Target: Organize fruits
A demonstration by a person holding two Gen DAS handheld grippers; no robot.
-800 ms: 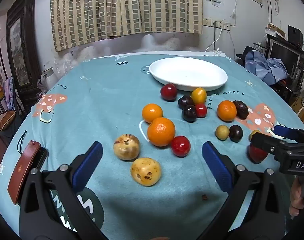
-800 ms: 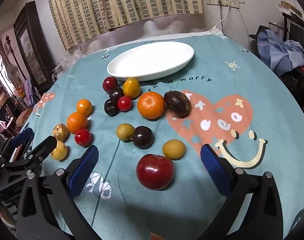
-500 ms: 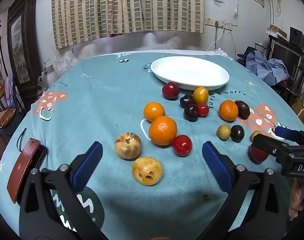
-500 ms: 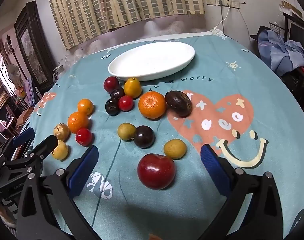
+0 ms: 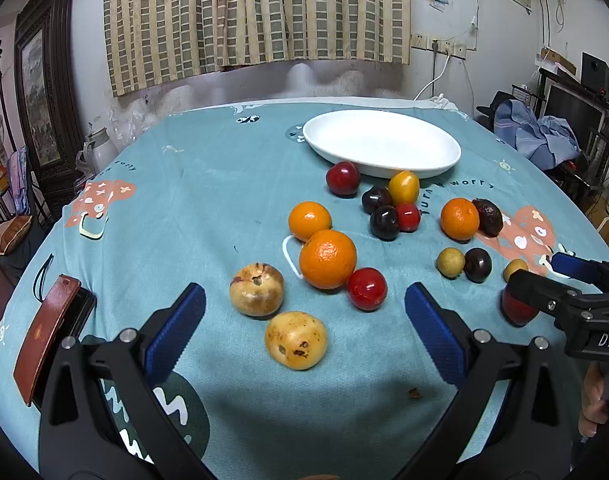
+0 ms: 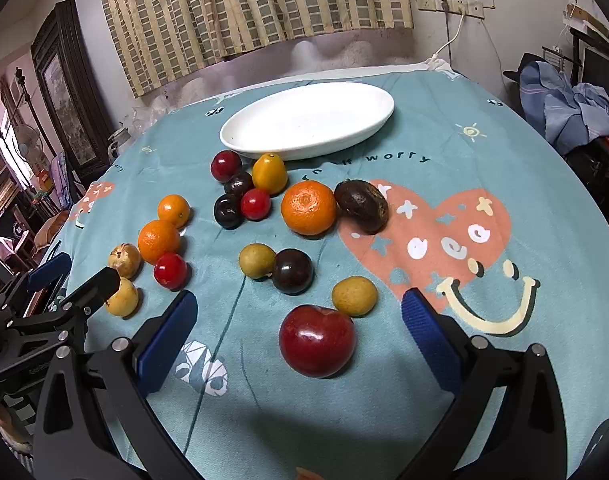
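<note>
Right wrist view, red apple between wide-apart hand-held gripper fingers, untouched

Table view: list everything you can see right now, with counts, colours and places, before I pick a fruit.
Plate: one, white, oval, empty, far side of the table.
Oranges: three, orange; one mid-table, two at the left.
Red apple: one, dark red, nearest the right hand-held gripper.
Yellow-brown blotched fruits: two, near the left hand-held gripper.
Small olive-yellow fruits: two, mid-table.
Small round red fruits: three, scattered.
Dark plums: three, near-black.
Yellow tomato: one, below the plate.
Wrinkled dark brown fruit: one, touching the mid-table orange.
Tablecloth: teal, cartoon prints.
Brown case: one, left table edge.
Left hand-held gripper: open.
Right hand-held gripper: open.
</note>
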